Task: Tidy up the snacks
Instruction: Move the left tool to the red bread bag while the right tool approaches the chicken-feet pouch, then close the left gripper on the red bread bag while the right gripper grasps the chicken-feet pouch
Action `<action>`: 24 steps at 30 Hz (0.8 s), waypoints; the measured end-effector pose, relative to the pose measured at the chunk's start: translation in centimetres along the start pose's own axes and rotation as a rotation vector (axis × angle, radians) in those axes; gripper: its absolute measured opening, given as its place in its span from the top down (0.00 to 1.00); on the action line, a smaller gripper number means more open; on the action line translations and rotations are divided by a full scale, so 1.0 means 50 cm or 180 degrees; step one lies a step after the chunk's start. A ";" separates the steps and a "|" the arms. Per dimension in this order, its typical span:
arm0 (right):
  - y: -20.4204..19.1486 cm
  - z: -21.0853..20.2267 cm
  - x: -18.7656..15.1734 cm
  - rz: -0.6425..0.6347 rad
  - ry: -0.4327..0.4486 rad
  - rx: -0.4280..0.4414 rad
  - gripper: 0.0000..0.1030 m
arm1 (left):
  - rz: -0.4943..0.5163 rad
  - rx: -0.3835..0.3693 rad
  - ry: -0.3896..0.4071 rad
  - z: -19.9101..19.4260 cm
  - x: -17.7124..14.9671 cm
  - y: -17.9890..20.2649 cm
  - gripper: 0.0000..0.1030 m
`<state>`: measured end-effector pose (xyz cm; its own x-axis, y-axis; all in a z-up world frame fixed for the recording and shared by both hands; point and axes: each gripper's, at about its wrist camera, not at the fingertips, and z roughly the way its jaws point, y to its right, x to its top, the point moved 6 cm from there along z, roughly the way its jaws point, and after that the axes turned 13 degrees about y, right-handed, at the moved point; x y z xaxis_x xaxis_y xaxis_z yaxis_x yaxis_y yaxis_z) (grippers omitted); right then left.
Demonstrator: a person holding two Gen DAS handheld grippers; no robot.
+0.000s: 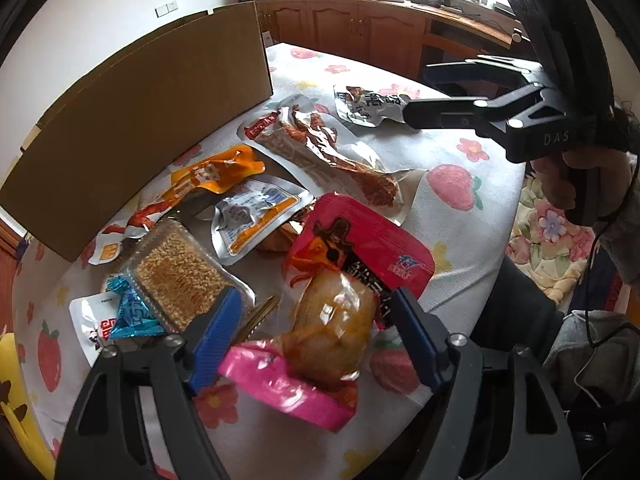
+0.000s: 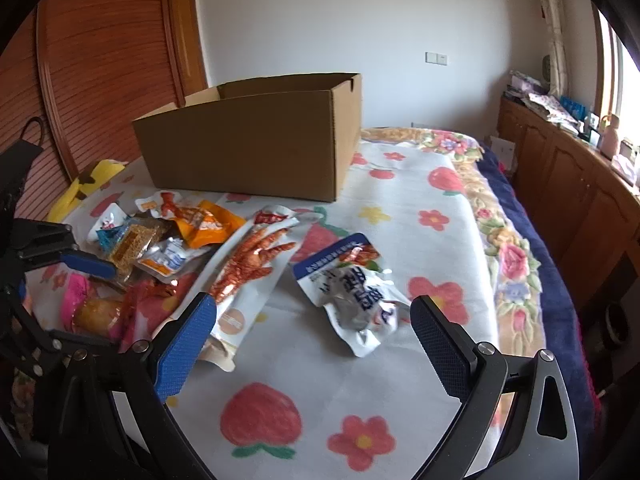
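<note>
while the left gripper straddles the pink snack pack at six o'clock of the bed, its fingers look unclenched; light, crinkly, slippery film, best pinched across its bulging middle. right gripper gapes, released.

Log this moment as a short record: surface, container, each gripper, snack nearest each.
surface: bed with floral sheet
container: open cardboard box, far end, interior hidden
left gripper: fingers either side of pink chicken-leg pack, not pressing
right gripper: open, nothing held
nearest right: white-and-blue pouch
others: snack pile, outside the box
</note>
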<state>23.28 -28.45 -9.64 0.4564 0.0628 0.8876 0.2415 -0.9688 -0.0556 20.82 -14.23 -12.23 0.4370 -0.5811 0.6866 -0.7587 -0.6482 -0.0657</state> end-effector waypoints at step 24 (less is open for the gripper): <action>-0.067 0.047 0.009 0.0068 -0.0160 0.0422 0.15 | -0.0368 0.0097 0.0211 -0.046 -0.047 -0.014 0.54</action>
<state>24.67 -24.60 -10.13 0.5042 0.0576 0.8617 0.3408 -0.9301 -0.1373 19.22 -11.25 -12.12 0.4871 -0.4684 0.7371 -0.6895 -0.7242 -0.0046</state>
